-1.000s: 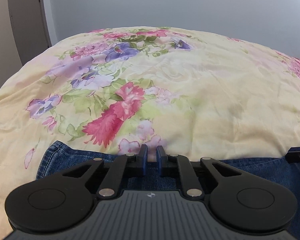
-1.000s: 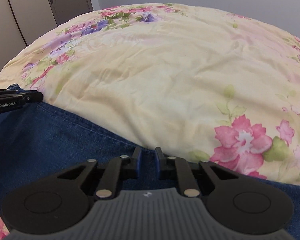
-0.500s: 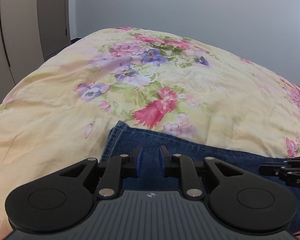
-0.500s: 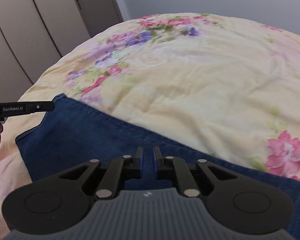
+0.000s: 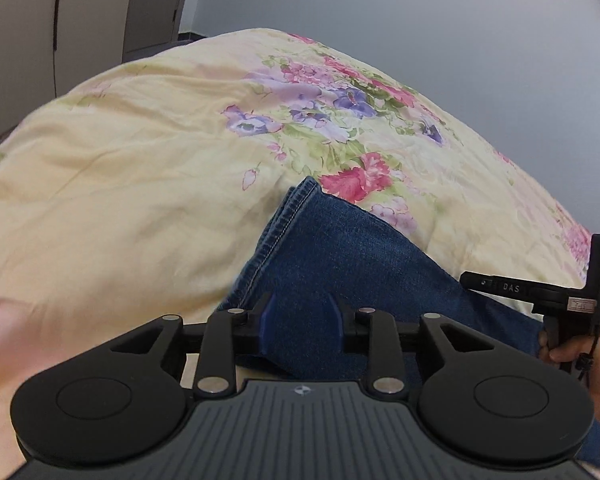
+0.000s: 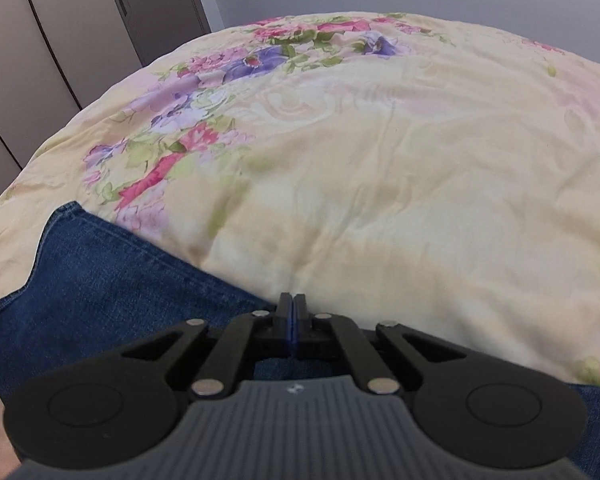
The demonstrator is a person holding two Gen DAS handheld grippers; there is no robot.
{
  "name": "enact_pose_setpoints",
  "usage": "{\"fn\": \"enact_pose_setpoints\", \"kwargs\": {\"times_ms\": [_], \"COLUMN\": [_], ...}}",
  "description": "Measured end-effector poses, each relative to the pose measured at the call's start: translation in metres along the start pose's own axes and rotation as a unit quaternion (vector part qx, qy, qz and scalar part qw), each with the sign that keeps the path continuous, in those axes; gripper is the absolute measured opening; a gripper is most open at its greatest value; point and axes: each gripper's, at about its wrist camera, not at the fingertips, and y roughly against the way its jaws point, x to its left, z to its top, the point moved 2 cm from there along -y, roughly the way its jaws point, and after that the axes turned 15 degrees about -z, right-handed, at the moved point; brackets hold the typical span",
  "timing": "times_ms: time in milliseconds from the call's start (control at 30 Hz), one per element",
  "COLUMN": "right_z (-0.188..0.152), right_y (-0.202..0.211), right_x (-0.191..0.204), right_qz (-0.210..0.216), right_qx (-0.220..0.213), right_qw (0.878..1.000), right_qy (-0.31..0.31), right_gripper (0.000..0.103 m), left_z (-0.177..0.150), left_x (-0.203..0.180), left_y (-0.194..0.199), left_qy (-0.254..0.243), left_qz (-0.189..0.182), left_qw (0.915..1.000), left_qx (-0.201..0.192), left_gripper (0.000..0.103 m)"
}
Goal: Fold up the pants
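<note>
Blue denim pants (image 5: pixel 340 248) lie on a floral bedspread (image 5: pixel 140 160), with a stitched hem (image 5: pixel 284 216) at their far left end. My left gripper (image 5: pixel 301 308) hovers over that end, its jaws opening; the blue pads stand apart and press on no cloth. In the right wrist view the pants (image 6: pixel 112 280) run along the near edge. My right gripper (image 6: pixel 294 312) sits at their far edge, its pads touching with no cloth seen between them. It also shows side-on as the right gripper (image 5: pixel 466 281), held by a hand (image 5: pixel 580 356).
The pale yellow bedspread (image 6: pixel 380 160) with pink and purple flowers stretches away beyond the pants. Grey wardrobe doors (image 6: pixel 60 40) stand past the bed's left side, also seen as wardrobe doors (image 5: pixel 80 20). A plain grey wall (image 5: pixel 380 20) rises behind the bed.
My left gripper has swung left, rolled and pulled back from the pants' edge, and its pads have spread apart. My right gripper's pads have come together. The left gripper has left the right wrist view.
</note>
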Motion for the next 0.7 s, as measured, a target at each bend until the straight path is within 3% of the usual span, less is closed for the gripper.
{"fn": "enact_pose_setpoints", "kwargs": {"times_ms": [167, 233, 333, 433, 600, 700], "right_z": [0.008, 0.006, 0.0, -0.014, -0.043, -0.06], "right_y": [0.023, 0.042, 0.07, 0.096, 0.138, 0.159], "right_x": [-0.015, -0.025, -0.05, -0.082, -0.152, -0.197], "right_qz": [-0.006, -0.006, -0.011, -0.024, -0.056, -0.08], "right_qx": [0.002, -0.005, -0.006, -0.004, 0.005, 0.009], "right_qw": [1.0, 1.0, 1.0, 1.0, 0.998, 0.997], "right_qy": [-0.01, 0.003, 0.012, 0.015, 0.003, -0.009], "right_gripper": [0.0, 0.002, 0.002, 0.002, 0.003, 0.003], "left_z": [-0.025, -0.035, -0.049, -0.059, -0.06, -0.05], "left_x": [0.013, 0.023, 0.035, 0.041, 0.039, 0.033], "left_y": [0.022, 0.026, 0.023, 0.014, -0.009, -0.021], "left_qy": [0.097, 0.15, 0.216, 0.242, 0.209, 0.17], "left_qz": [-0.048, -0.077, -0.1, -0.102, -0.054, -0.006], "left_qw": [0.9939, 0.9847, 0.9691, 0.9604, 0.9703, 0.9788], "left_qx": [-0.025, -0.042, -0.066, -0.092, -0.109, -0.114], "left_gripper": [0.056, 0.063, 0.064, 0.064, 0.06, 0.049]}}
